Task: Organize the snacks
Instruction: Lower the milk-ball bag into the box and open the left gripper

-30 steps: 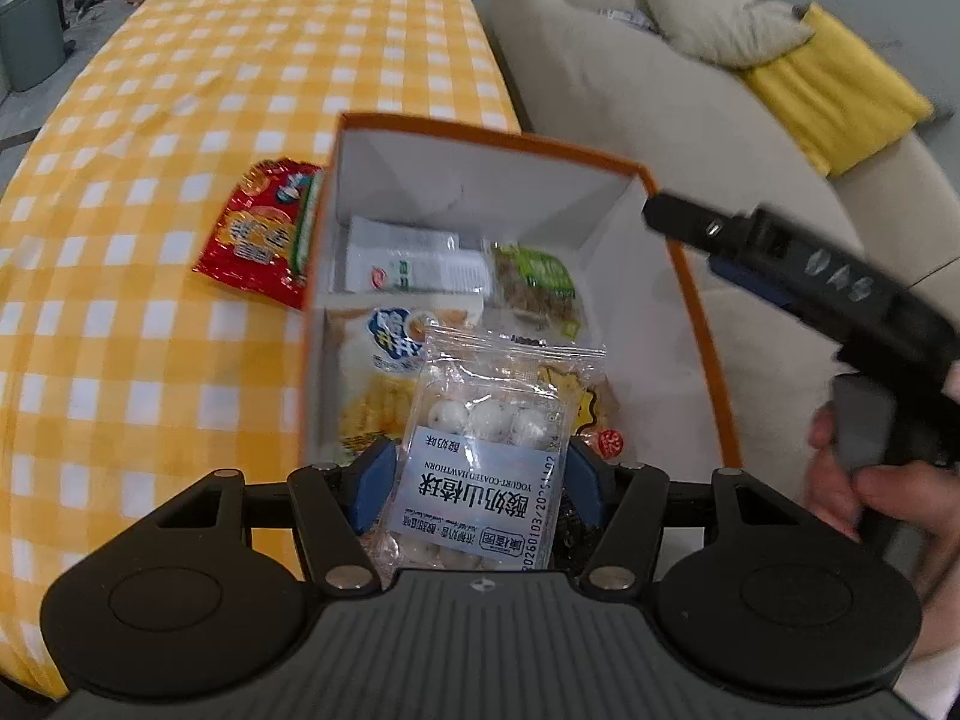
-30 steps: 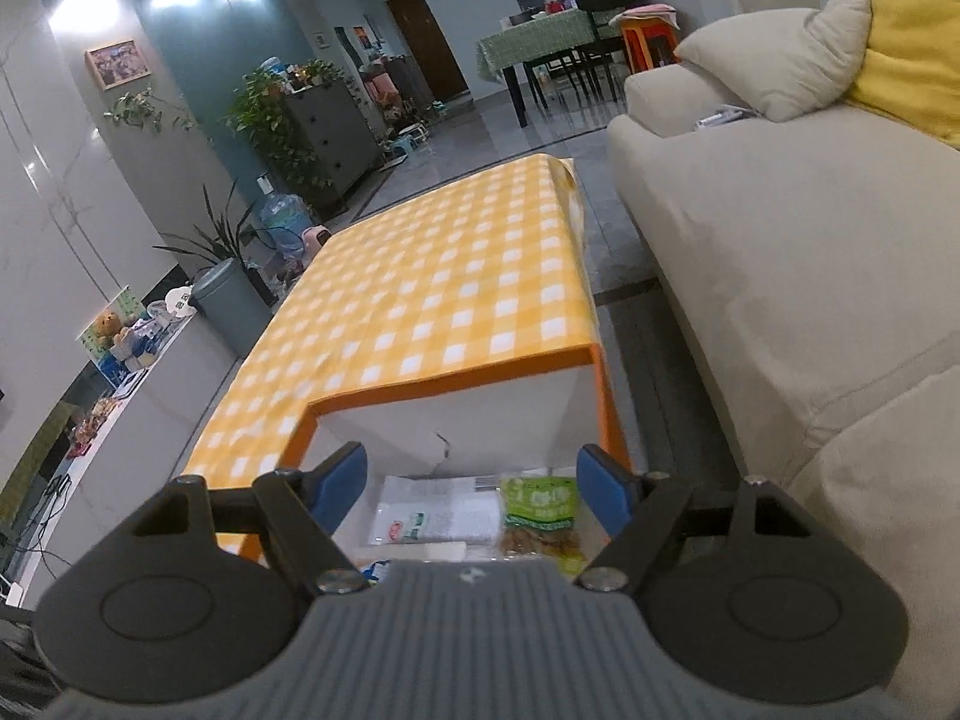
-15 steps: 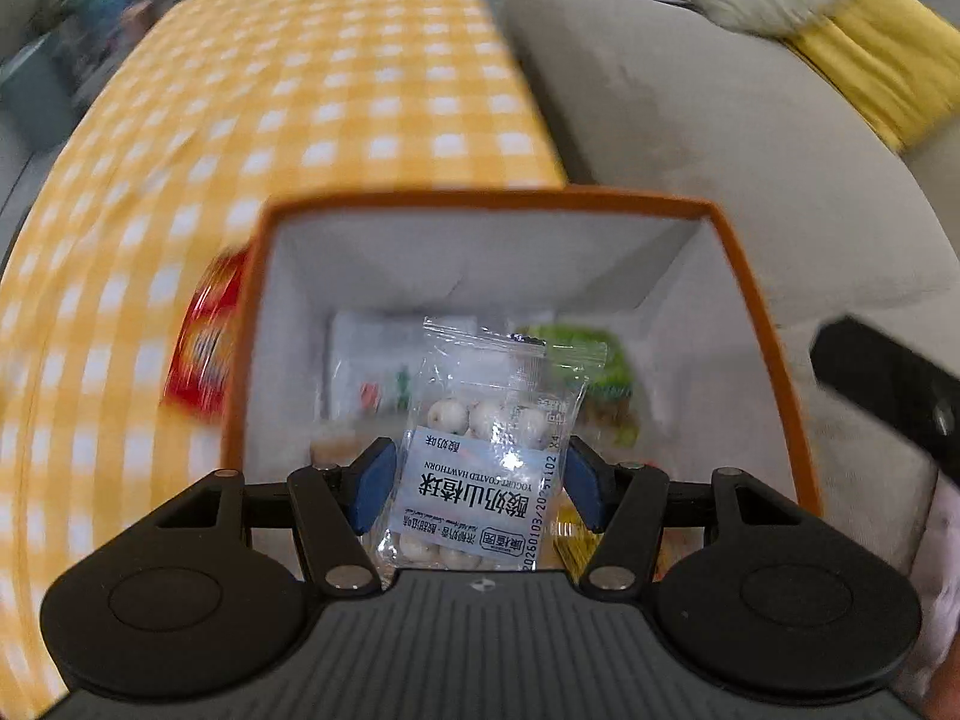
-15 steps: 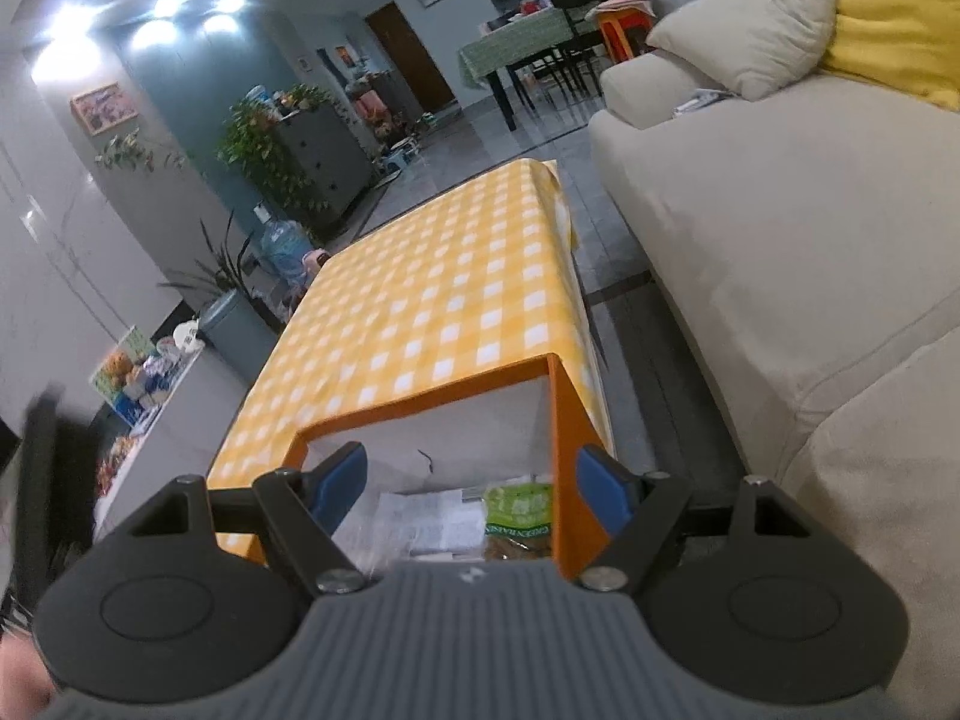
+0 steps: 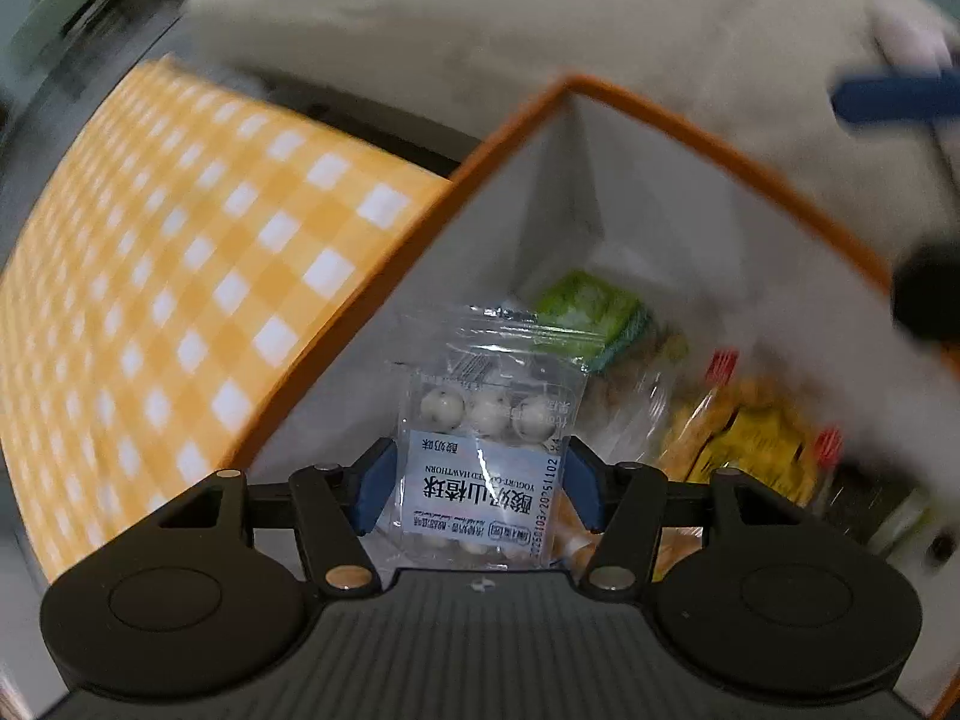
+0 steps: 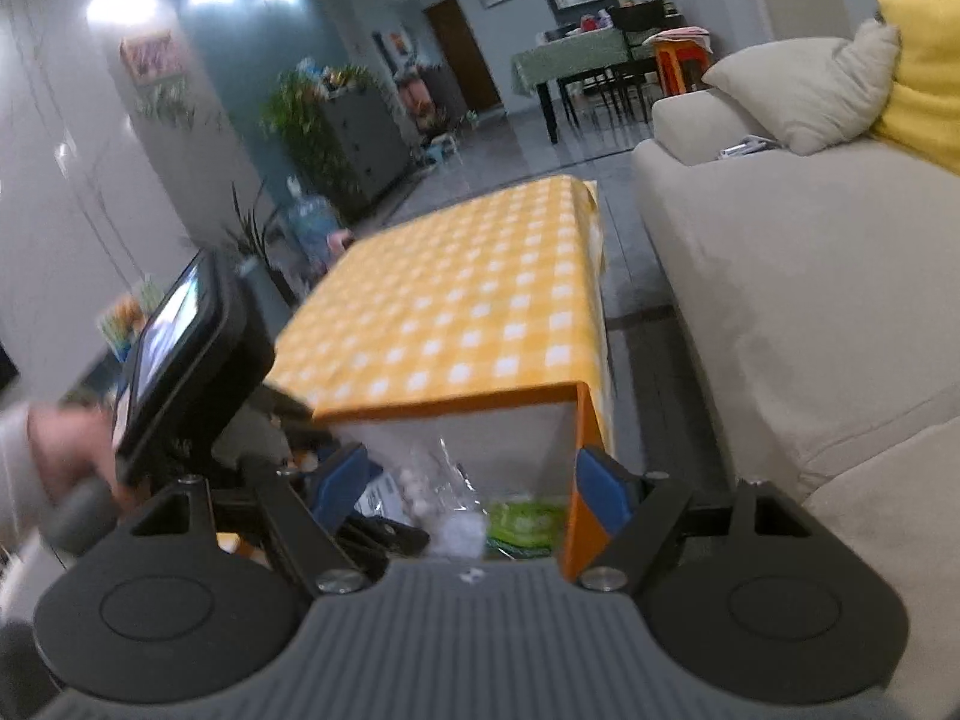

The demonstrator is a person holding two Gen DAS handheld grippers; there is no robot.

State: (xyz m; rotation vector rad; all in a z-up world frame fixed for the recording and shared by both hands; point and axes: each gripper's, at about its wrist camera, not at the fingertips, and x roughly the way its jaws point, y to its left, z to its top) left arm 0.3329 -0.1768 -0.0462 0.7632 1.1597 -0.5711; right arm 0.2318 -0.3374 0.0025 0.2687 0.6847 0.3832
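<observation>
My left gripper (image 5: 477,480) is shut on a clear packet of white yogurt hawthorn balls (image 5: 486,450) and holds it over the open orange-rimmed box (image 5: 708,144). Inside the box lie a green packet (image 5: 591,309) and yellow snack packets (image 5: 744,438). My right gripper (image 6: 474,489) is open and empty, low at the box's right wall (image 6: 579,516). In the right wrist view the left gripper (image 6: 192,354) shows at the left, with the clear packet (image 6: 444,480) over the box and the green packet (image 6: 525,525) below.
The box stands on a table with a yellow checked cloth (image 6: 474,312). A beige sofa (image 6: 798,276) with a grey cushion (image 6: 810,90) and a yellow cushion (image 6: 924,72) runs along the right. A grey cabinet with plants (image 6: 354,132) stands far back.
My left gripper has swung to the right and lower over the box with the packet in it. The red packet on the cloth has left the view. My right gripper has drawn back slightly.
</observation>
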